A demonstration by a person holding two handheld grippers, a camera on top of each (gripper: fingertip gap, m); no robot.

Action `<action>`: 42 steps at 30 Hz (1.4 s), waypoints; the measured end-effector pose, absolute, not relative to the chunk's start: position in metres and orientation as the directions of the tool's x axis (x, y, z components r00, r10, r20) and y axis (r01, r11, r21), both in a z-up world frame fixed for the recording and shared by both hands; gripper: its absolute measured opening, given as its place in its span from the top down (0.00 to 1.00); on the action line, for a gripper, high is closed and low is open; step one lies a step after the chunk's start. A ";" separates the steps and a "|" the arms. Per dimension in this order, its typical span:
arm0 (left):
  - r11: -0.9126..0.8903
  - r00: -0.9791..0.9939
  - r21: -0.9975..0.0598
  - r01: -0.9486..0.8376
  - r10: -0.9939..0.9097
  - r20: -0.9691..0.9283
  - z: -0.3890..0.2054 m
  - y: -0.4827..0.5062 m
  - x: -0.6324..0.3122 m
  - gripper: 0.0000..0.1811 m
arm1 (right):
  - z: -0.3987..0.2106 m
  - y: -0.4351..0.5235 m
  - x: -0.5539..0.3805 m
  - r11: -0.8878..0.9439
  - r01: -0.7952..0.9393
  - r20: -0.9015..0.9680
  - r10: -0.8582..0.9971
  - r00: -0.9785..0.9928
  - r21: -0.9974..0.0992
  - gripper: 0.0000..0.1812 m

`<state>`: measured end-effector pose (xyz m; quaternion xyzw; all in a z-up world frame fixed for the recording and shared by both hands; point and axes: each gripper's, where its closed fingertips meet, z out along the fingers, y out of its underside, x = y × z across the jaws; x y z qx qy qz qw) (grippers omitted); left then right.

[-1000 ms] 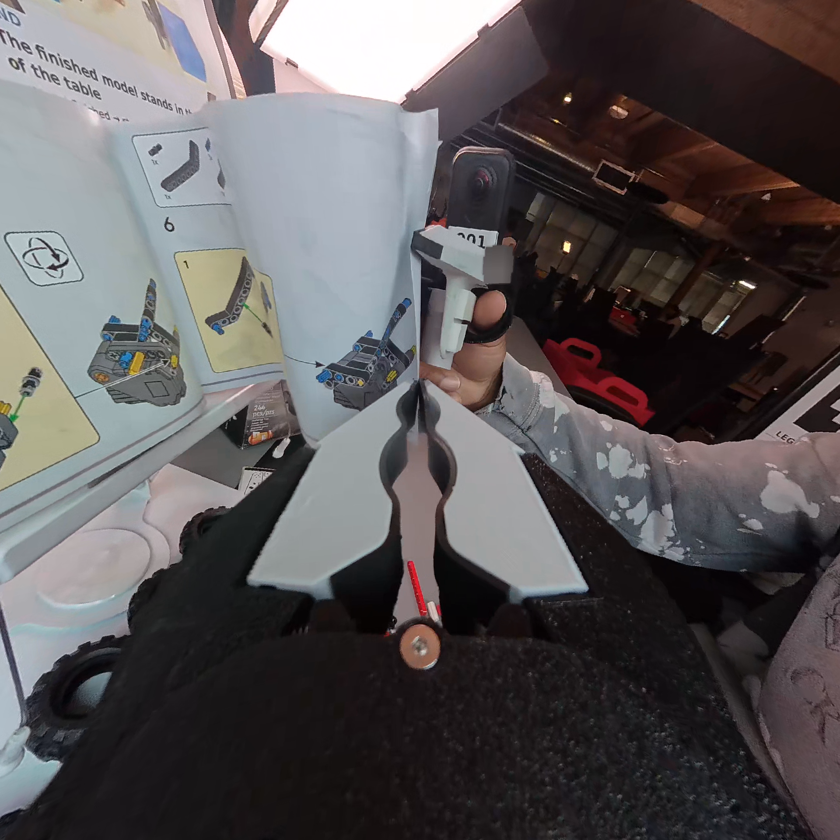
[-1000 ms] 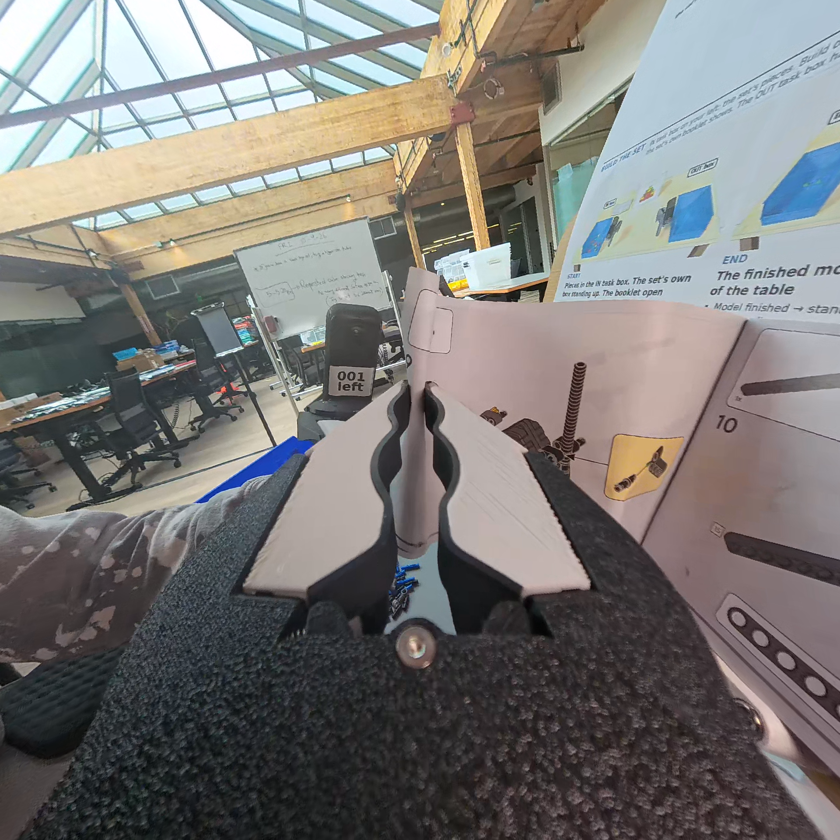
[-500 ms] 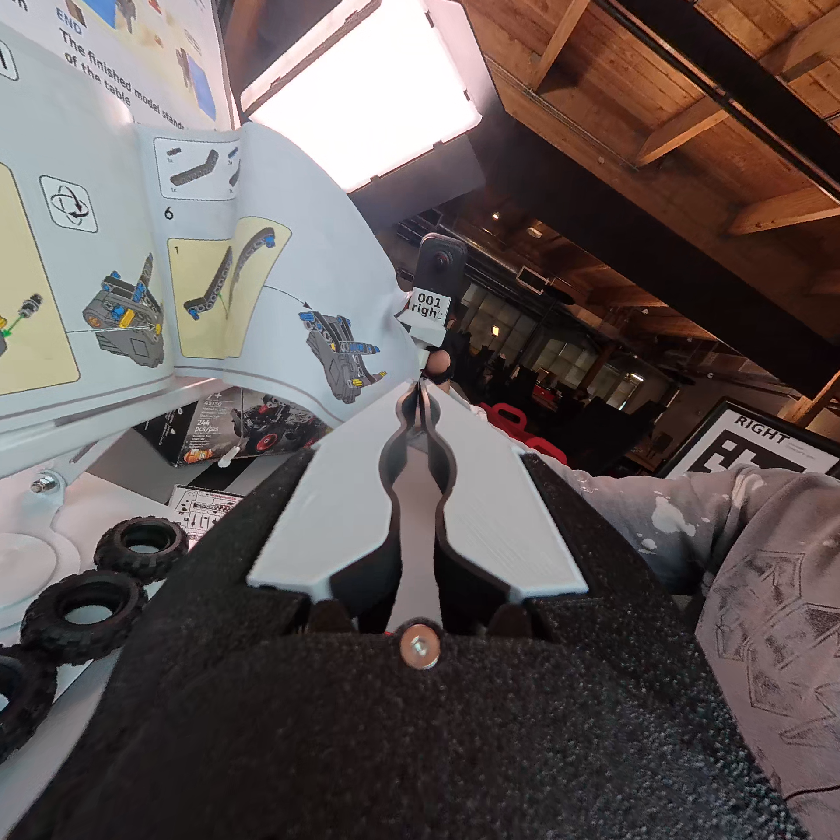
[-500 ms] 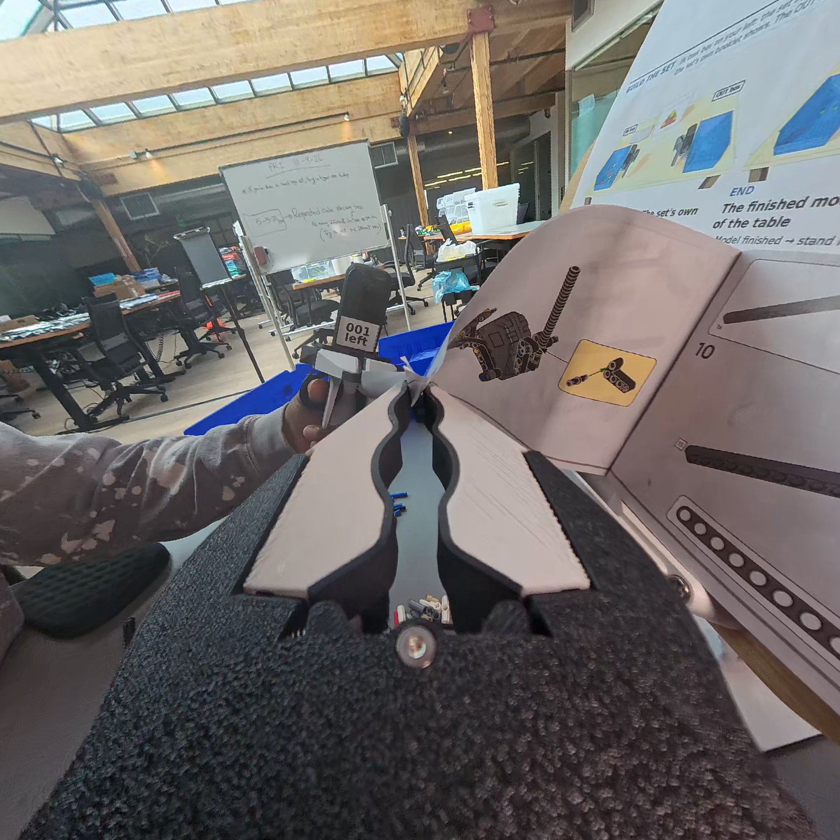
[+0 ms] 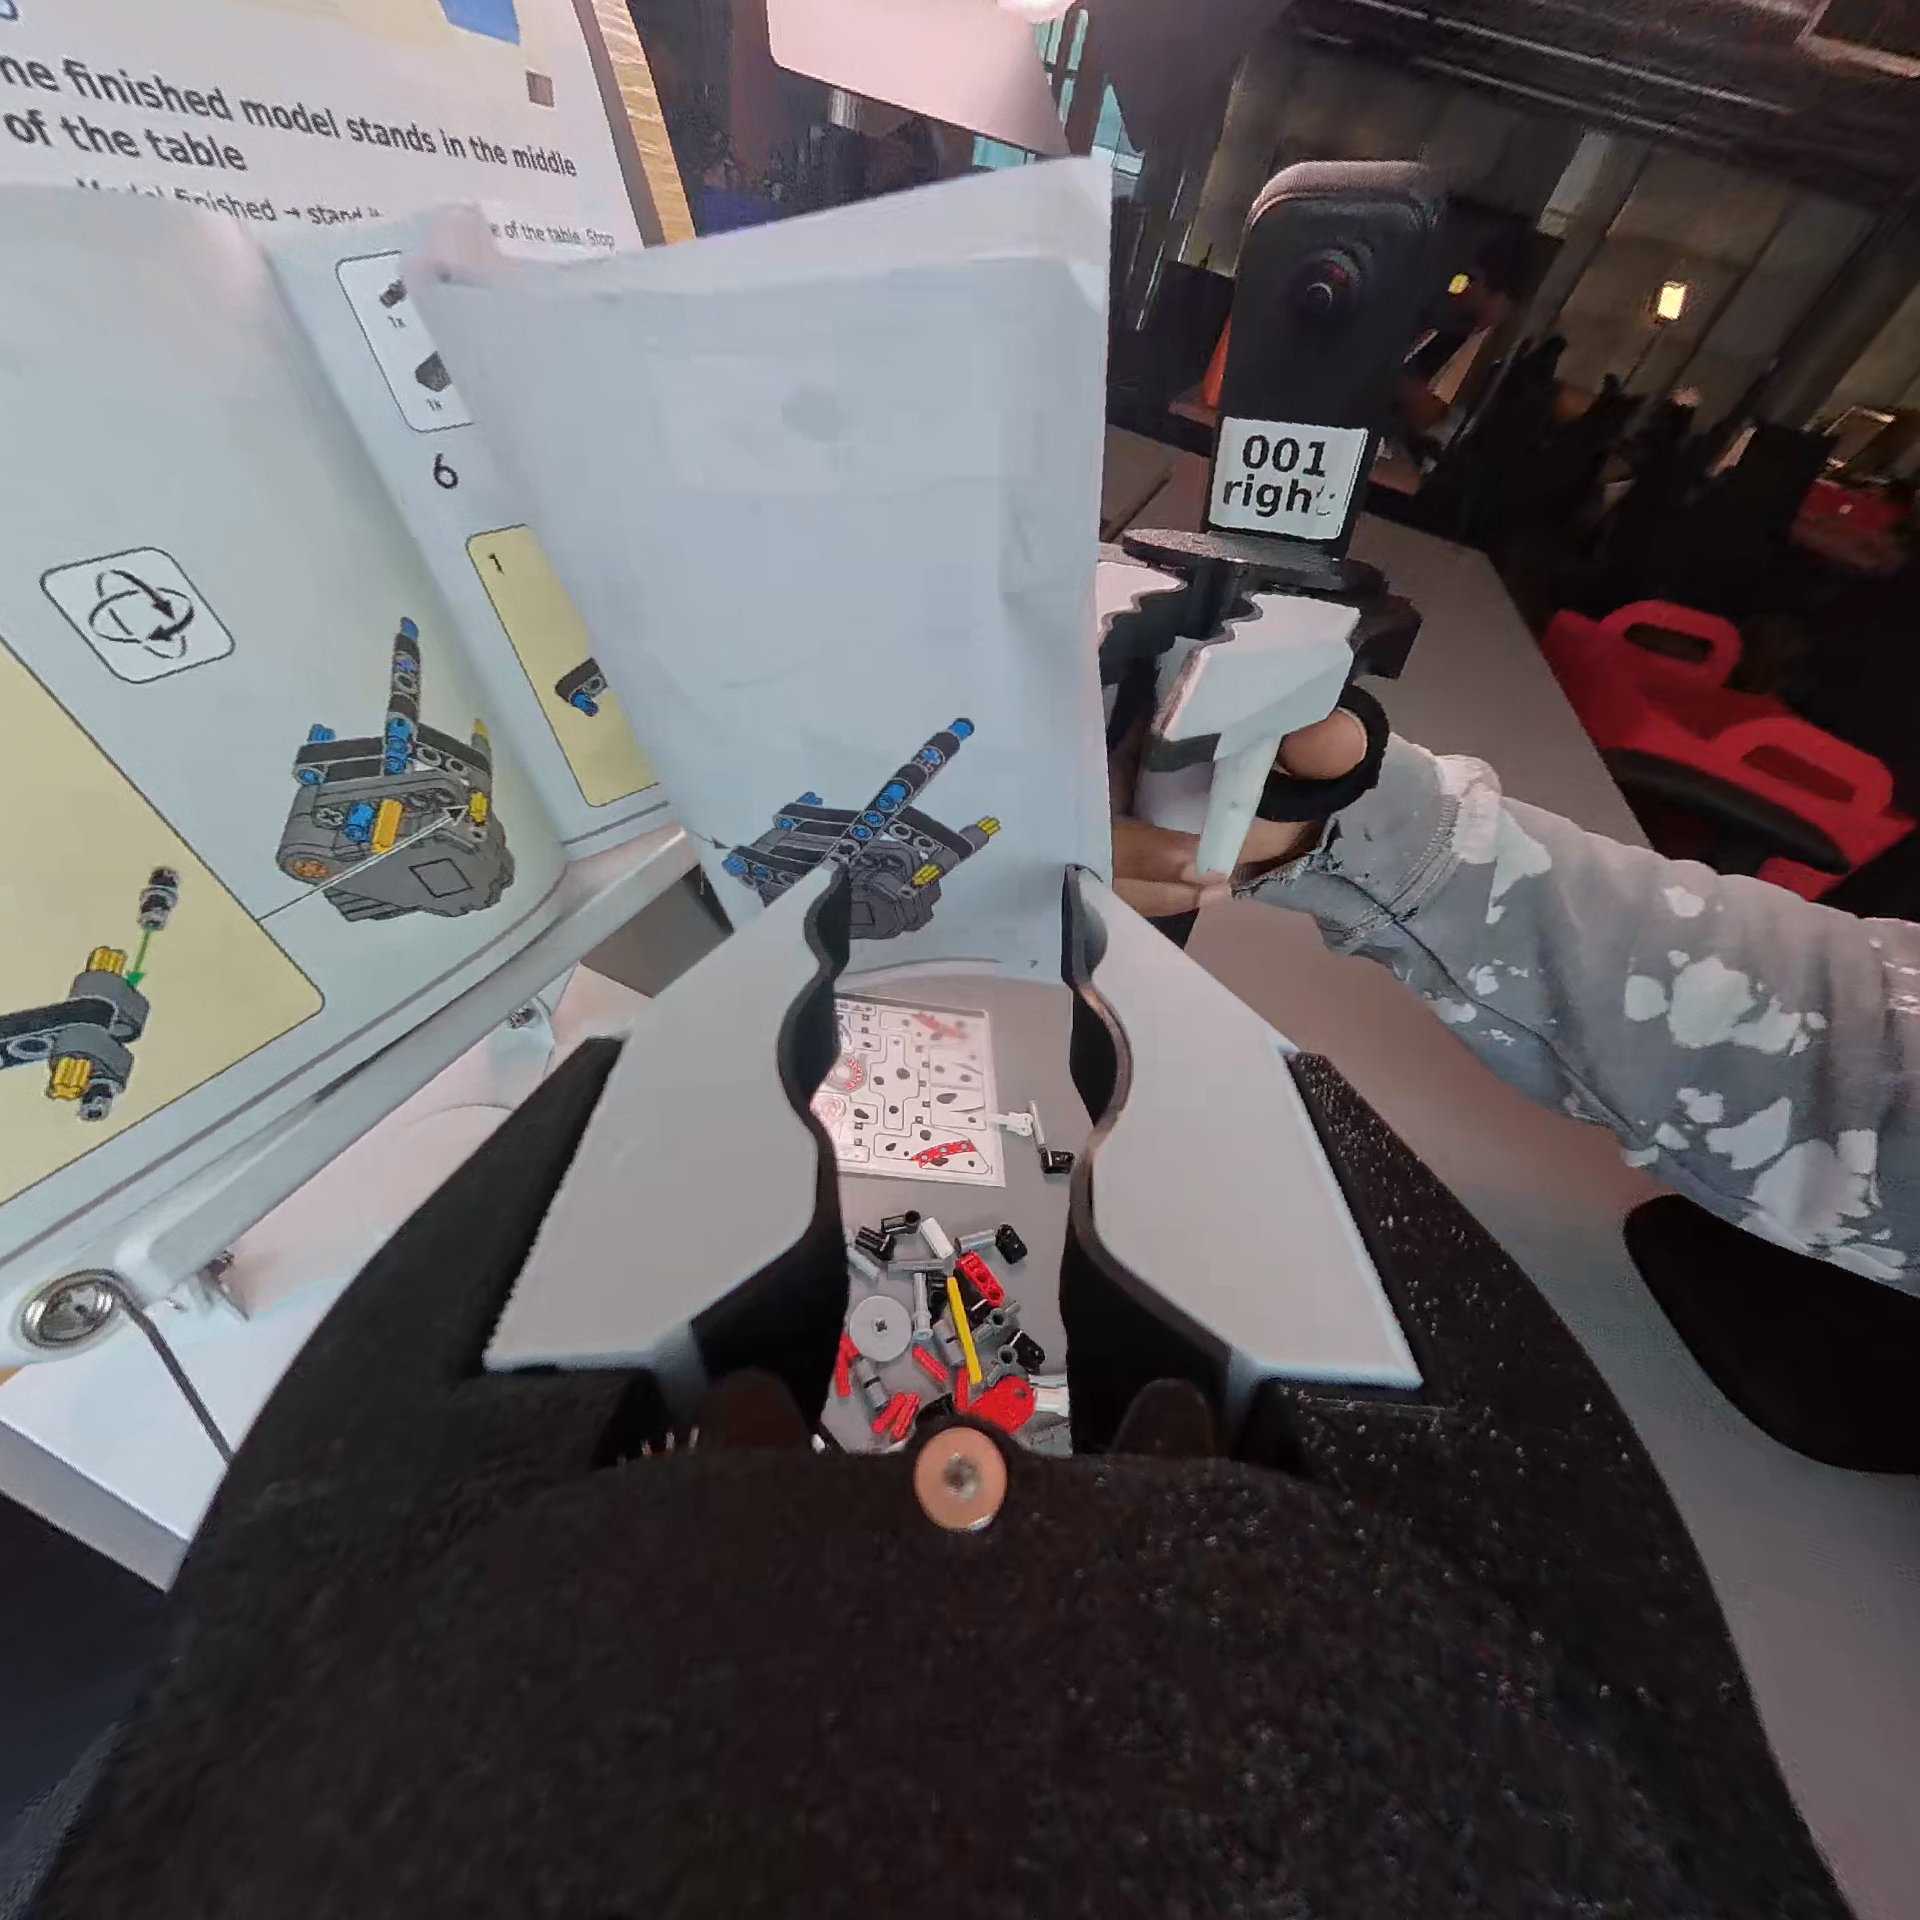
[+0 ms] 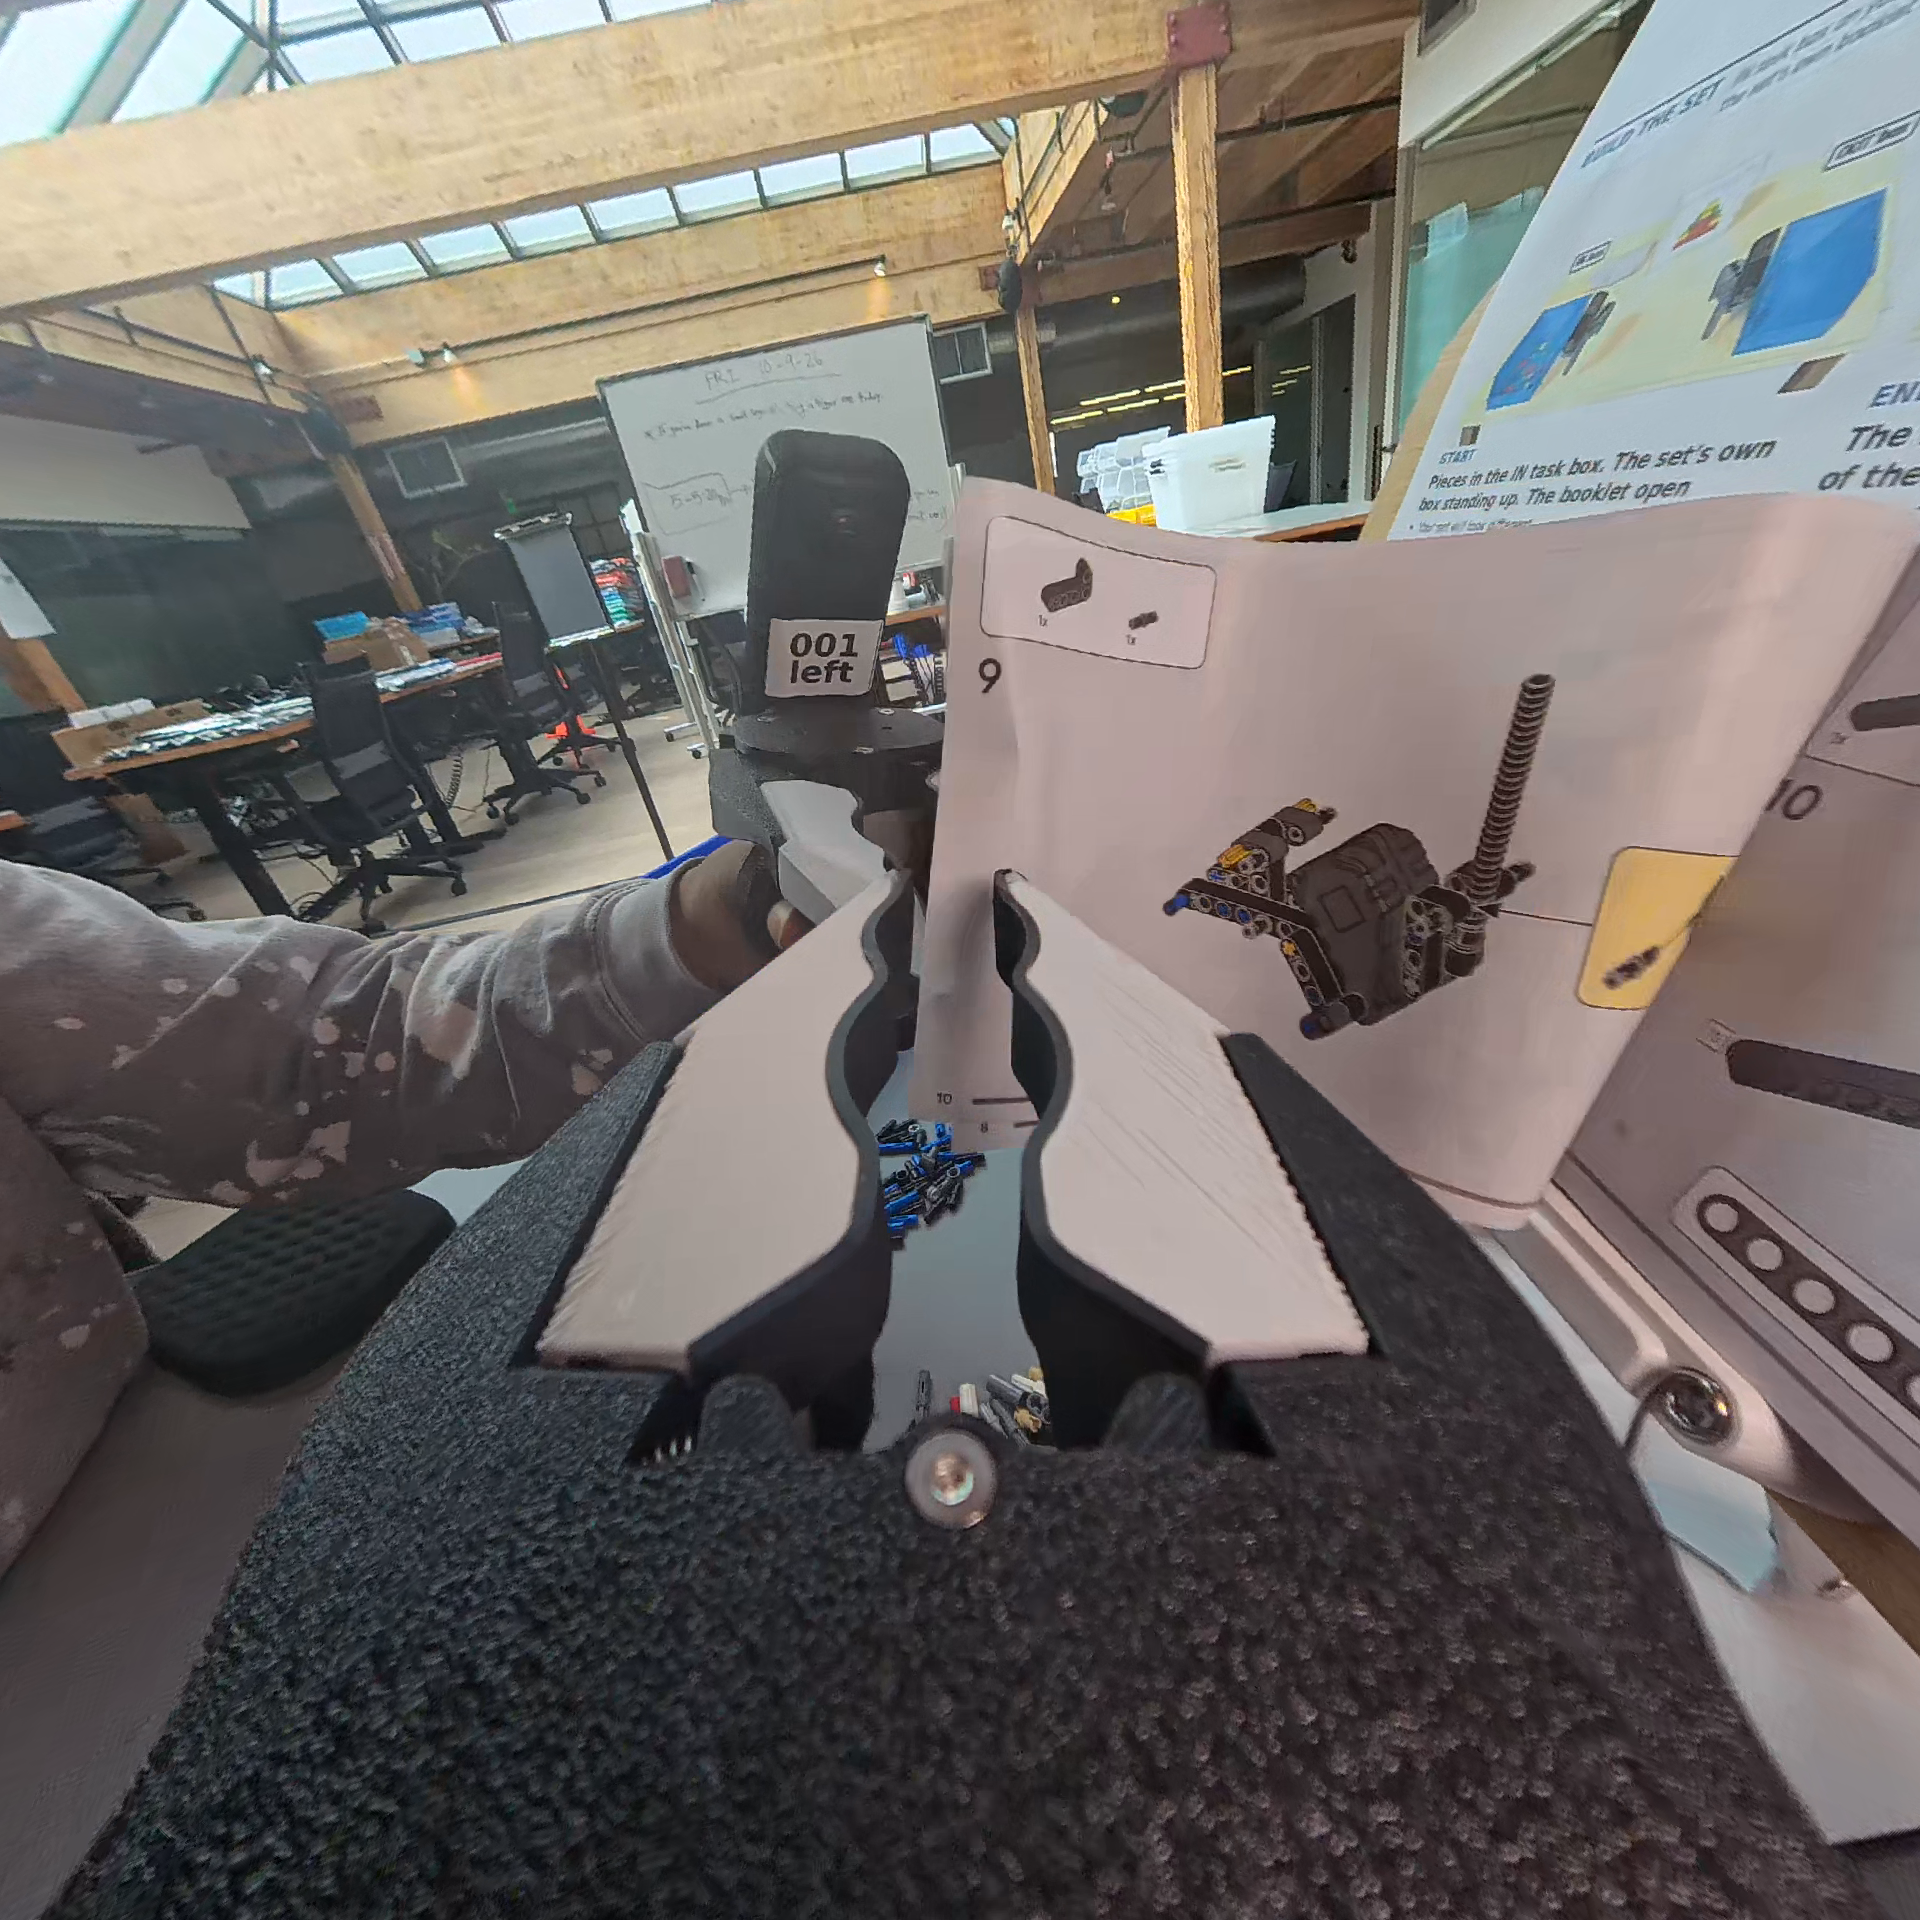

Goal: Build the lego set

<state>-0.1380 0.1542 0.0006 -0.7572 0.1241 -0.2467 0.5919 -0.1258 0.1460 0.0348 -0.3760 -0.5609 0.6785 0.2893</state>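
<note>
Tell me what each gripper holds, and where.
Nothing is gripped. The left gripper and right gripper are both open; the lifted booklet page has its edge between the right one's parted tips, unclamped.

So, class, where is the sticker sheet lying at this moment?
In the left wrist view, the sticker sheet lies flat on the grey table, seen between the open left gripper fingers, just below the raised booklet page and beyond the pile of loose pieces.

Raised booklet page (image 5: 831, 540) hides right gripper (image 5: 1132, 665) fingers; grip untellable.
</note>
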 end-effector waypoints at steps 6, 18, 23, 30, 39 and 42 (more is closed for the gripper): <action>-0.239 0.869 -0.966 0.094 -0.453 0.197 0.002 0.163 -0.136 0.81 | 0.023 0.147 -0.130 -0.157 0.057 -0.164 0.847 -0.506 -0.986 0.90; -0.231 0.860 -0.958 0.169 -0.440 0.258 -0.006 0.166 -0.136 0.83 | 0.034 0.165 -0.110 -0.214 -0.004 -0.184 0.849 -0.496 -0.977 1.00; -0.200 0.841 -0.950 0.239 -0.446 0.305 -0.007 0.171 -0.133 0.75 | 0.033 0.179 -0.095 -0.256 -0.022 -0.215 0.853 -0.476 -0.966 1.00; -0.182 0.886 -0.952 0.247 -0.354 0.298 -0.007 0.185 -0.140 0.93 | 0.030 0.192 -0.083 -0.251 -0.043 -0.209 0.881 -0.425 -0.967 1.00; -0.116 0.930 -0.951 0.288 -0.204 0.306 0.006 0.156 -0.205 1.00 | 0.019 0.325 -0.035 -0.213 -0.107 -0.226 0.967 0.118 -0.971 1.00; -0.093 0.929 -0.941 0.326 -0.150 0.337 0.016 0.149 -0.232 1.00 | -0.006 0.377 -0.023 -0.231 -0.048 -0.230 0.884 0.407 -0.972 1.00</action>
